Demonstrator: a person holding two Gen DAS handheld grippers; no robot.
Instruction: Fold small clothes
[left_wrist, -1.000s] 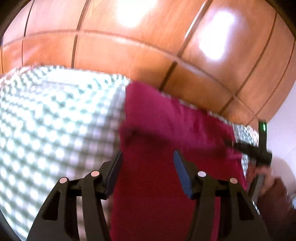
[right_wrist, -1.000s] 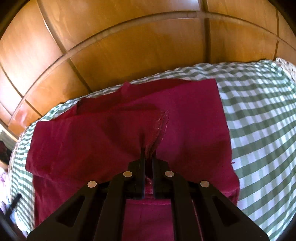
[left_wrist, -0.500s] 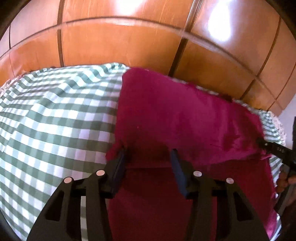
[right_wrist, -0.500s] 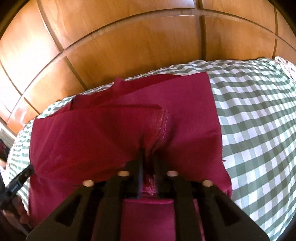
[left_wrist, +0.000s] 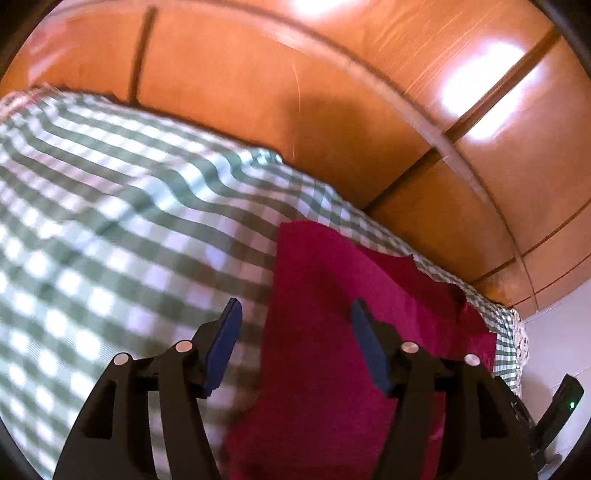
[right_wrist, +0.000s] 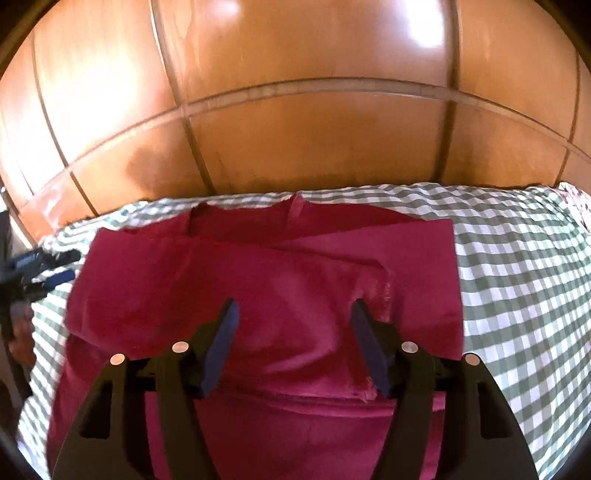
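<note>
A dark red garment (right_wrist: 280, 295) lies folded over on the green-and-white checked cloth (right_wrist: 517, 295). Its upper layer lies across the lower one, with a stitched hem on the right. My right gripper (right_wrist: 293, 317) is open and empty, just above the garment's middle. In the left wrist view the garment (left_wrist: 332, 332) fills the lower right. My left gripper (left_wrist: 295, 317) is open and empty over the garment's left edge, its left finger (left_wrist: 221, 347) above the checked cloth (left_wrist: 110, 240). The left gripper also shows at the far left of the right wrist view (right_wrist: 40, 269).
A glossy brown wooden panelled wall (right_wrist: 314, 129) stands right behind the cloth-covered surface and shows in the left wrist view (left_wrist: 332, 92) too. The other gripper's black body (left_wrist: 554, 413) shows at the lower right, by a white wall (left_wrist: 561, 332).
My right gripper has opened and let go of the garment fold, which now lies flat. My left gripper has swung left, off the fold edge, and stays open.
</note>
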